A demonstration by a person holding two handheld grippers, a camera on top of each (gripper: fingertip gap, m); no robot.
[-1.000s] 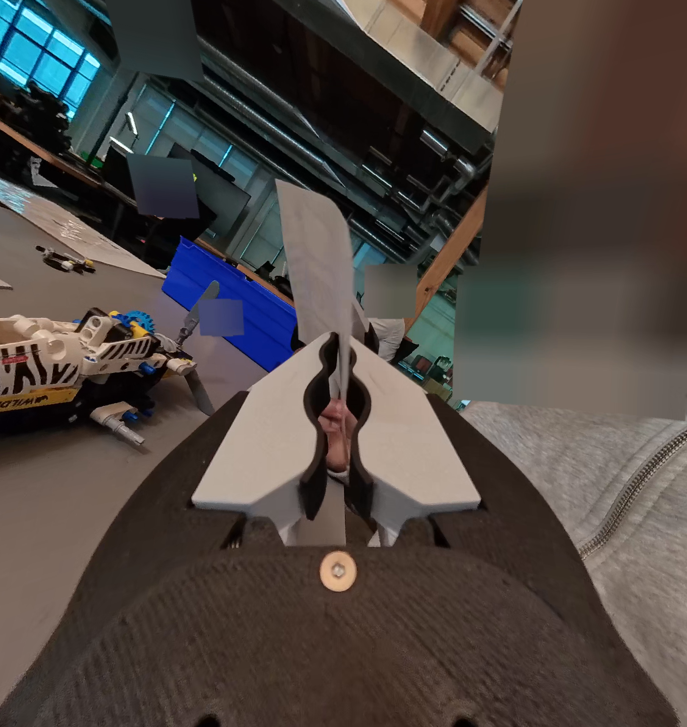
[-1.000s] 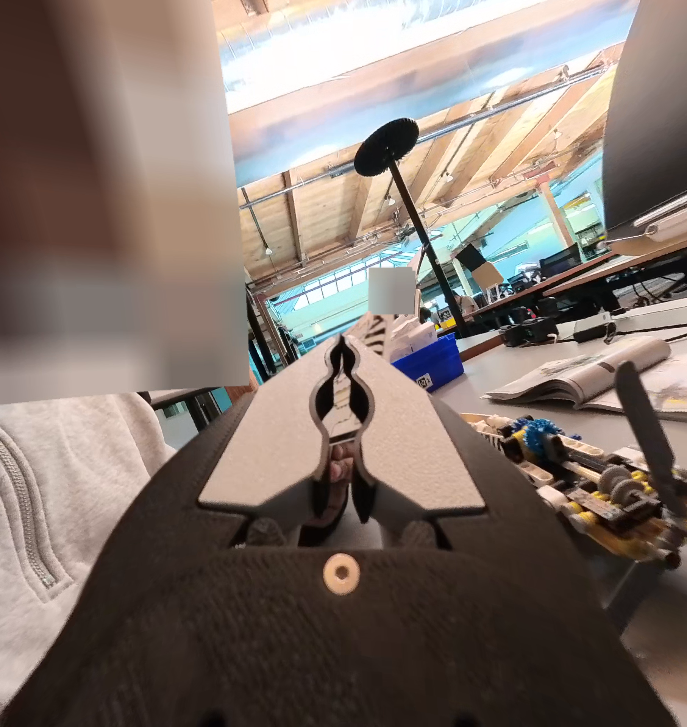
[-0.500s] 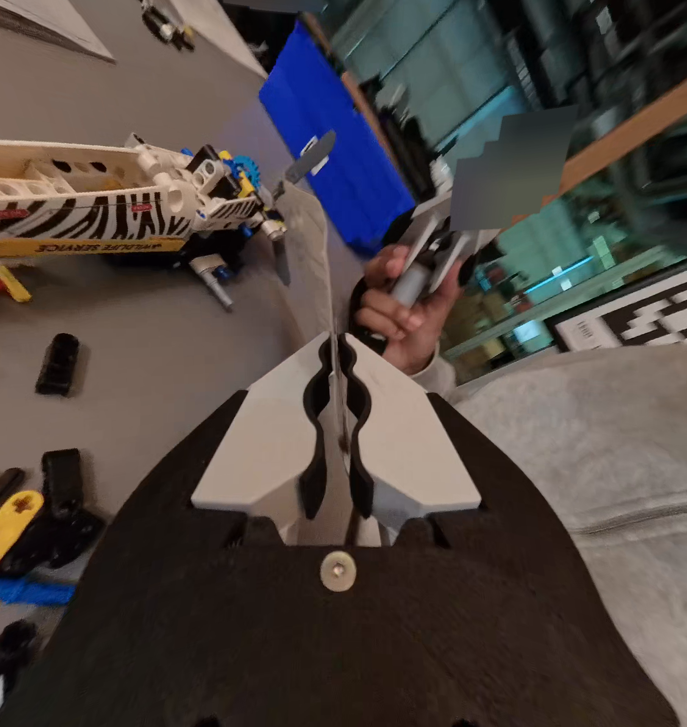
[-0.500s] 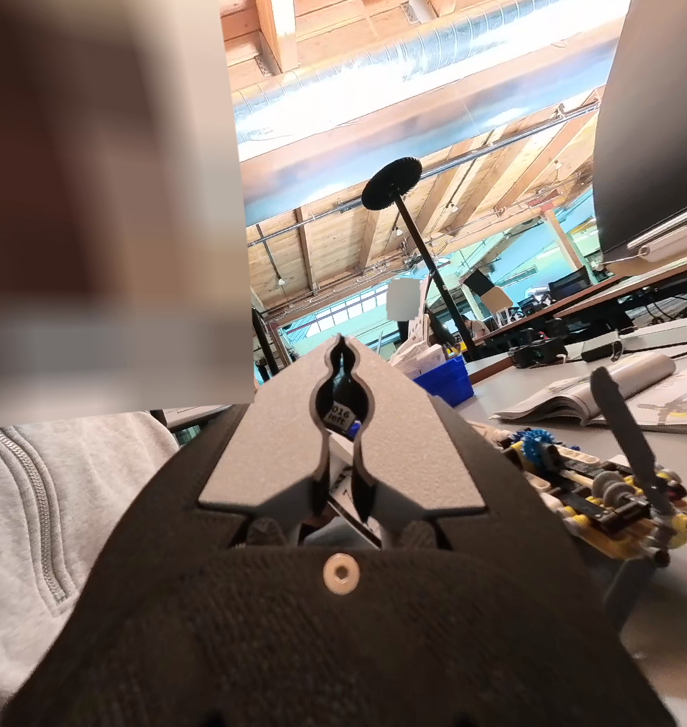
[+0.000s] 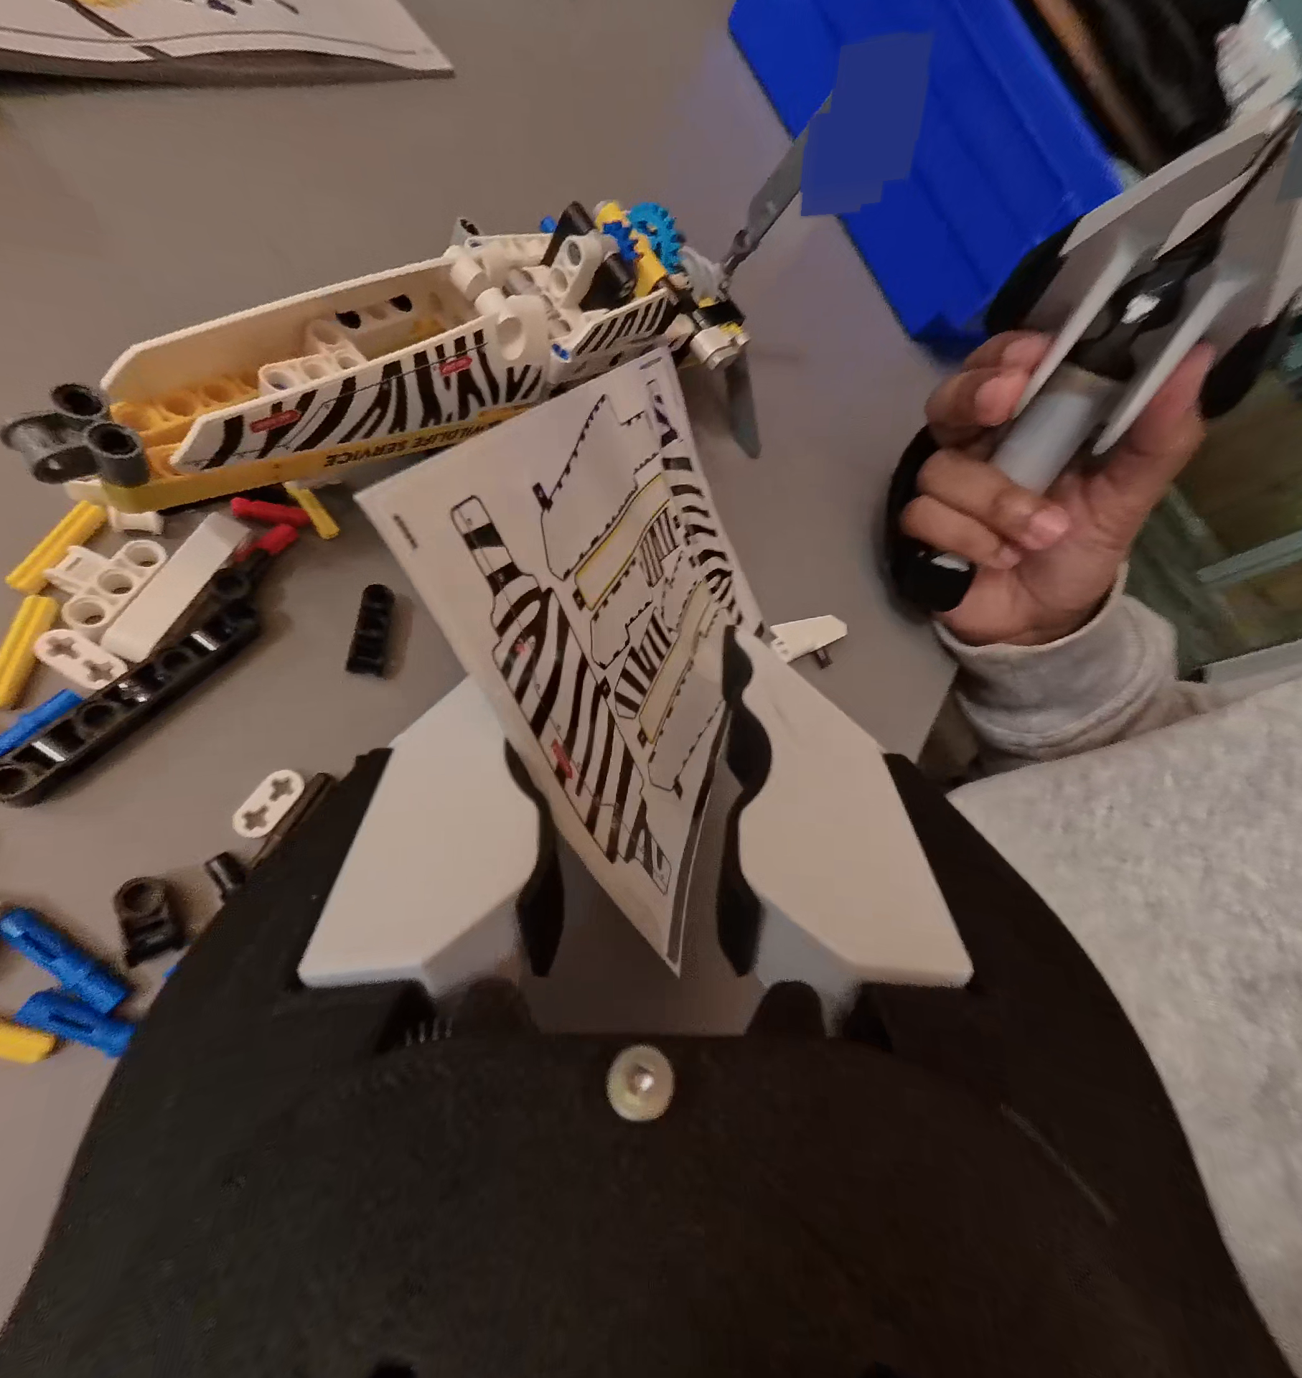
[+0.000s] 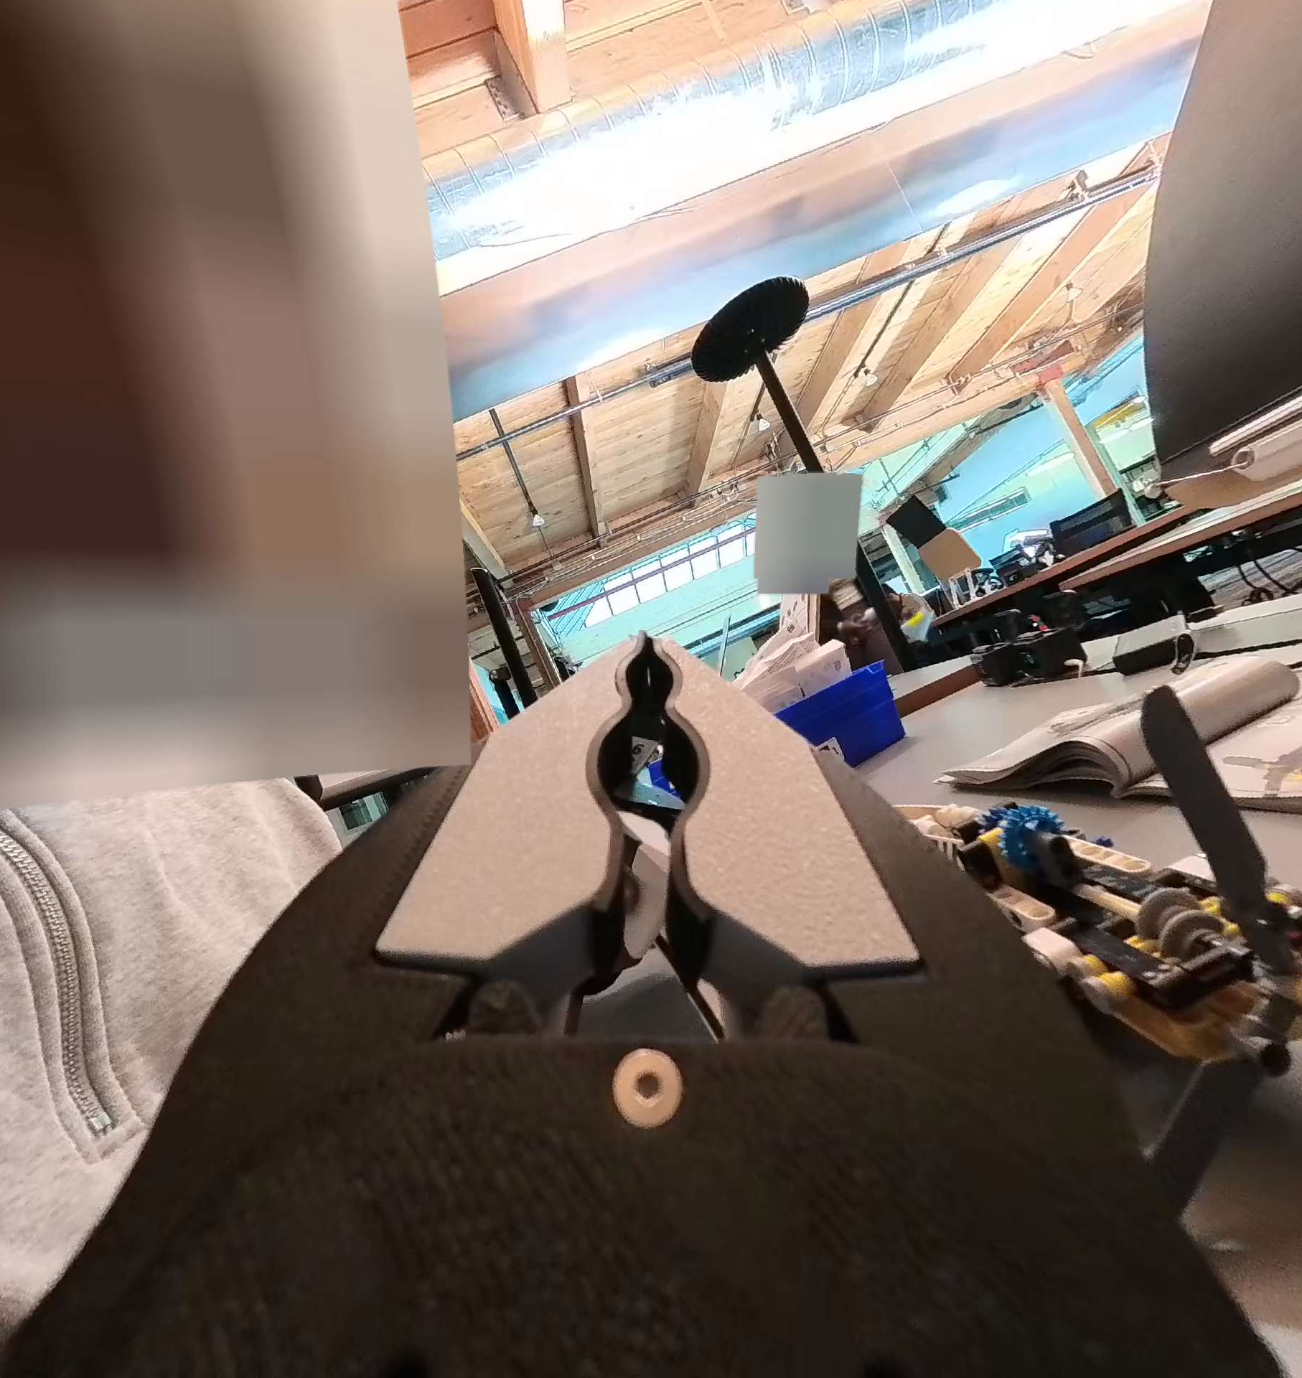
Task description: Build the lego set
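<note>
Left gripper (image 5: 637, 716): jaws parted wide, a curled paper sticker sheet (image 5: 596, 641) with zebra-stripe decals standing loose between them, leaning on the right finger; grip not evident. Right gripper (image 6: 644, 656): jaws closed at the tips, nothing seen held. Counter (image 5: 186, 224) smooth matte grey; timber ceiling beams and a metal duct overhead. Lego plane (image 5: 379, 373), glossy white plastic with striped panels, lies just beyond the sheet; loose pins and beams scattered left. Blue bin (image 5: 954, 186) behind.
</note>
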